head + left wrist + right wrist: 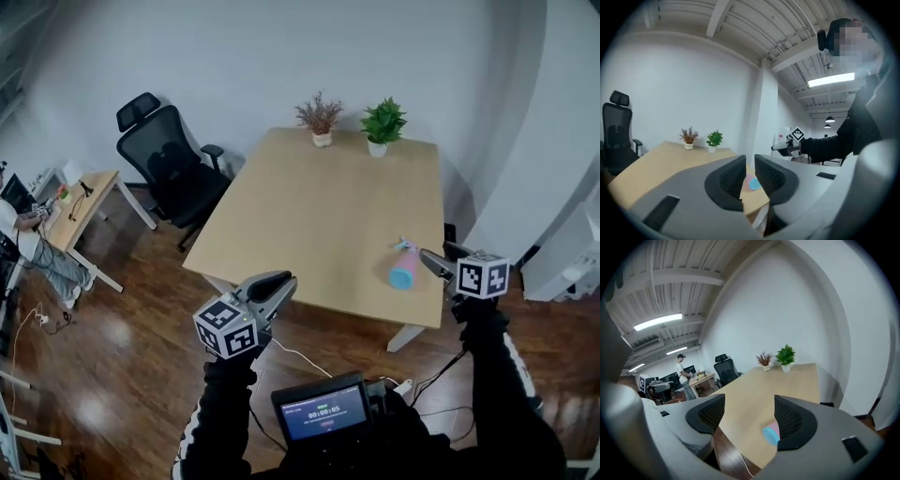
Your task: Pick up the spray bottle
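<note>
Nearest the lens, at the bottom middle of the head view, a small screen unit (pixel 323 410) sits between the person's two dark sleeves. Beyond it the light wooden table (pixel 309 216) fills the middle of the frame, carrying only two potted plants (pixel 352 122) at its far edge and the task's thing near its lower right corner.

Left gripper (pixel 281 283) hangs at lower centre-left, off the table's near edge, well apart from the target. Its own view shows the jaws a narrow slit apart with nothing between the pads. Right gripper (pixel 427 259) is at the right of the frame, tips reaching in over the table's right edge. Its own view shows the jaws standing wide and empty.

Smallest of all, the spray bottle (pixel 405 267) lies on its side just left of the right gripper's tips. Its long axis runs roughly up and down the picture, with the nozzle towards the plants and the blue base towards the near edge. In the right gripper view it shows low and close beside the right-hand jaw rather than centred in the gap. I judge the right hand far the nearer. It needs to shift so that the jaws straddle the body across that axis.
</note>
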Demonstrator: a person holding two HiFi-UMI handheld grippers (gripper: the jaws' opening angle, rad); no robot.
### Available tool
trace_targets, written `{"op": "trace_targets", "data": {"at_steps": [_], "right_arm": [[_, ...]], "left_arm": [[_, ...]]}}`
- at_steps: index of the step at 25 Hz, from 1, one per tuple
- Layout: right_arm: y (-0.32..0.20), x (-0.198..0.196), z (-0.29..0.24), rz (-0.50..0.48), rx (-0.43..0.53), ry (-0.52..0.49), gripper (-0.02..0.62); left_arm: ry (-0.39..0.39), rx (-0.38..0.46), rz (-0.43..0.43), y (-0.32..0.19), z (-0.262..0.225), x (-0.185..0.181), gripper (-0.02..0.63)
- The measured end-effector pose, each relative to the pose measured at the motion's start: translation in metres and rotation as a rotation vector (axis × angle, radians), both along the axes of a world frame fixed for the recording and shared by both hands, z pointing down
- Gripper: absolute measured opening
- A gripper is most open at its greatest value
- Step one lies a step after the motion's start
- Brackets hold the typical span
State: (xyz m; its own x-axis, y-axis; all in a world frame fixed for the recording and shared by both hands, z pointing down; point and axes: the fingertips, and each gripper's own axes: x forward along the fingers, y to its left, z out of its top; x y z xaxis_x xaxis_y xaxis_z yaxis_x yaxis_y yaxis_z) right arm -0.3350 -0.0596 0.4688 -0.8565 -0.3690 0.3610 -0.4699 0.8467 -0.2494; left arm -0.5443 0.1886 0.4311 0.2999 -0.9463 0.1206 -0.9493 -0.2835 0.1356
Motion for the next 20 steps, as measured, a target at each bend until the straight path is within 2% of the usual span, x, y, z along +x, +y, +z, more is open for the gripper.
{"op": "trace_targets", "data": {"at_steps": [5,11,14,17,19,20], "right_arm": [[-0.023,-0.033,0.011,0.068,-0.043,0.050,0.325],[-0.077,-0.071,0.071,0.131,-0.194,0.121,0.325],[-0.109,-0.081,0.111,0.172,-0.287,0.180,0.325],[-0.156,-0.084,0.149,0.232,-0.374,0.228,0.326],[-0.188,-0.087,0.175,0.248,-0.427,0.260,0.343],[-0.203,-0.088,0.189,0.253,-0.454,0.277,0.348]], "left_arm": [[0.031,0.007,0.028,-0.036,-0.003,-0.049,0.071],[0.036,-0.026,0.027,-0.097,0.014,-0.102,0.061],[0.056,-0.049,0.033,-0.151,0.015,-0.125,0.027],[0.081,-0.076,0.069,-0.219,0.021,-0.134,0.026],[0.078,-0.117,0.069,-0.269,0.033,-0.142,0.026],[0.077,-0.140,0.065,-0.294,0.043,-0.147,0.003]]}}
